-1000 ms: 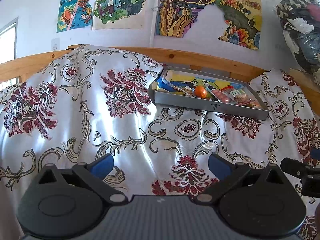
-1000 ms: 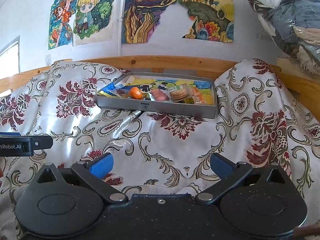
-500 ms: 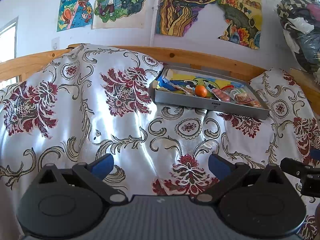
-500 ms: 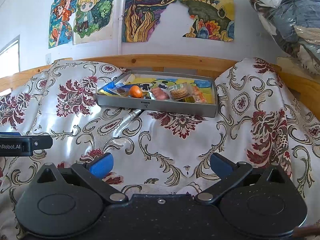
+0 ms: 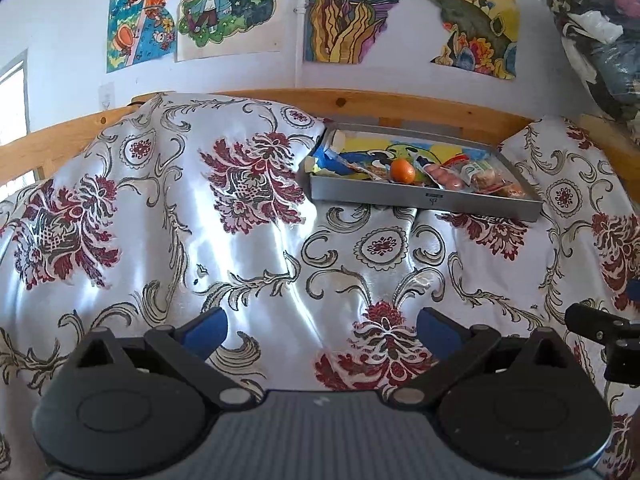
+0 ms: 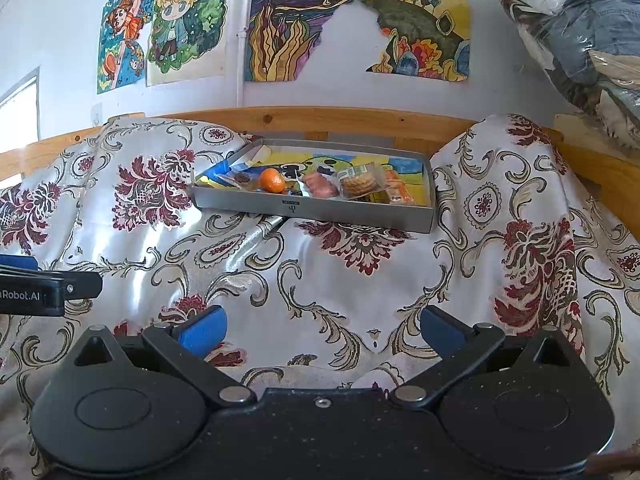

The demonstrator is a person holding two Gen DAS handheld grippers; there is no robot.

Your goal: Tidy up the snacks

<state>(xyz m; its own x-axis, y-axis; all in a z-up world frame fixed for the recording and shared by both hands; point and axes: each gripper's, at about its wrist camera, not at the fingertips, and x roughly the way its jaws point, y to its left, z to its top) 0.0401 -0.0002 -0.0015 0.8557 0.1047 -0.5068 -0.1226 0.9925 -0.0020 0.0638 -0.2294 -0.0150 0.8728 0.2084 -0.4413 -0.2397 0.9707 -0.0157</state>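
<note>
A shallow grey metal tray rests on the floral cloth near the wooden rail. Inside lie an orange, a pink sausage packet, a wrapped biscuit pack, an orange-wrapped snack and blue wrappers. My left gripper is open and empty, well short of the tray. My right gripper is open and empty too, facing the tray from a distance.
A shiny white cloth with red flowers covers the surface. A wooden rail runs behind the tray. Colourful drawings hang on the wall. Bagged clothes pile up at the right.
Both views have shifted slightly, with the tray sitting a little lower in each frame. Neither gripper has altered its opening.
</note>
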